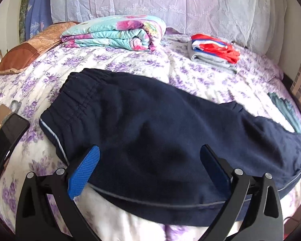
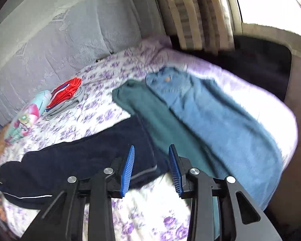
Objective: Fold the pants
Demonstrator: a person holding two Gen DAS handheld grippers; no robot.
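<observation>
Left gripper (image 1: 150, 150) hovering over the near edge of the navy pants (image 1: 160, 136), fingers spread wide apart with nothing between them, blue pads (image 1: 84, 172) just above the dark cloth. Right gripper (image 2: 151, 150) hanging over the far end of the same pants (image 2: 80, 160), fingers parted with a clear gap and gripping nothing, tips sitting near the hem with its pale stripe.

Pants lying flat across the floral bedsheet (image 1: 130, 60), stretching sideways, elastic waistband bunching toward the left in the left wrist view, one leg seeming to be resting on the other. Thin light piping running along the near side seam.

Lying beside the leg end in the right wrist view: a green garment (image 2: 150, 116), touching or slightly overlapping the navy cloth, and a pair of blue jeans (image 2: 220, 110) partly resting on the green one. Sitting farther back on the bed, well apart from the pants: a folded flowery quilt (image 1: 114, 32), a small stack of folded clothes (image 1: 212, 50) topped with red, and a brown pillow (image 1: 28, 48). Phone (image 1: 4, 140) resting at the left edge of the bed. Right wrist view blurring somewhat.
</observation>
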